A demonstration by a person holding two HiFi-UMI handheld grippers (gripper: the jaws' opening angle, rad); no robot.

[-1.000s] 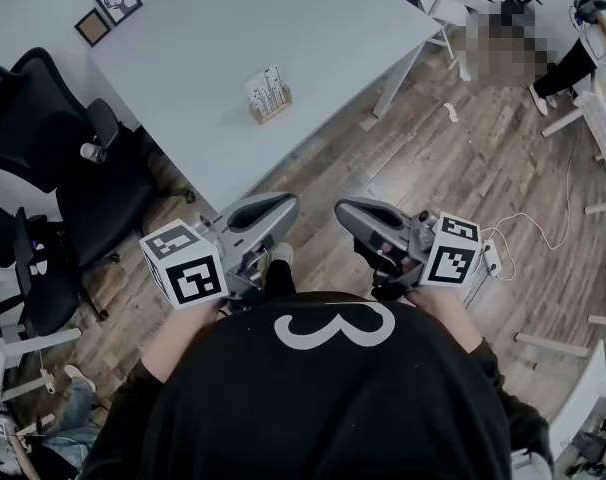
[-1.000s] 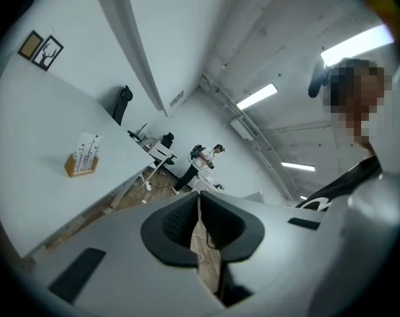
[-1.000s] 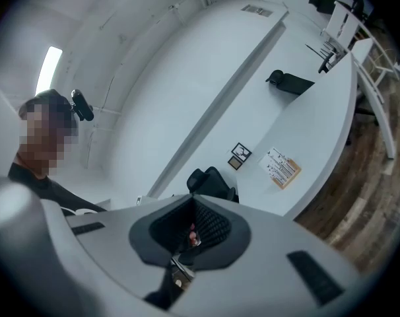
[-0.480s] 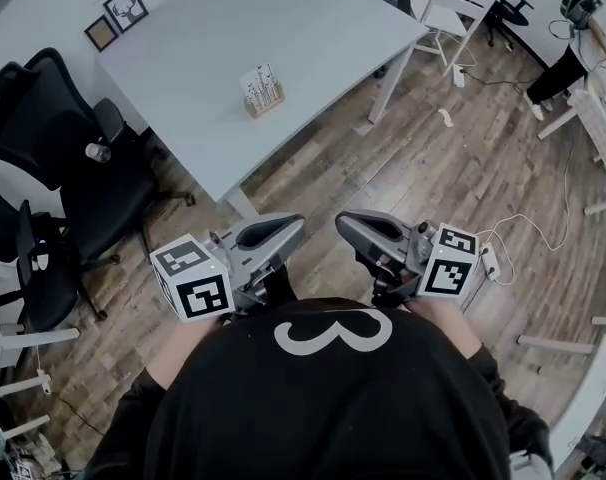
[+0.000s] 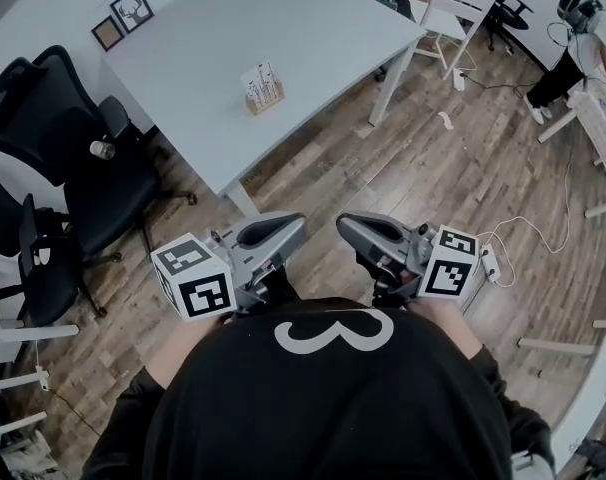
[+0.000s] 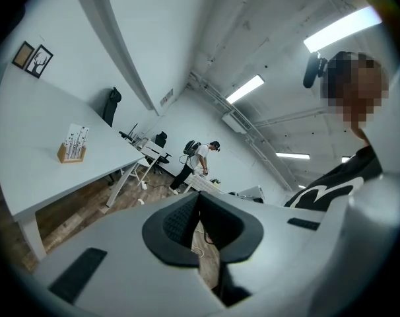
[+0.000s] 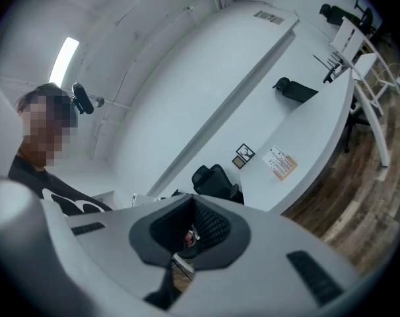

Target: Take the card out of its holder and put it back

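Two grippers hover close to the person's chest, tips facing each other, well apart from the table. The left gripper [image 5: 291,226] has its jaws pressed together on nothing, and the right gripper [image 5: 347,224] likewise shows its pads closed and empty. The card [image 5: 262,80] stands upright in its wooden holder [image 5: 269,104] on the white table [image 5: 313,38], long axis vertical, printed face toward the person. Wood floor [image 5: 383,168] and bare tabletop lie between. Black office chairs [image 5: 83,178] crowd the table's left side, and framed pictures [image 5: 131,8] sit at its far corner.
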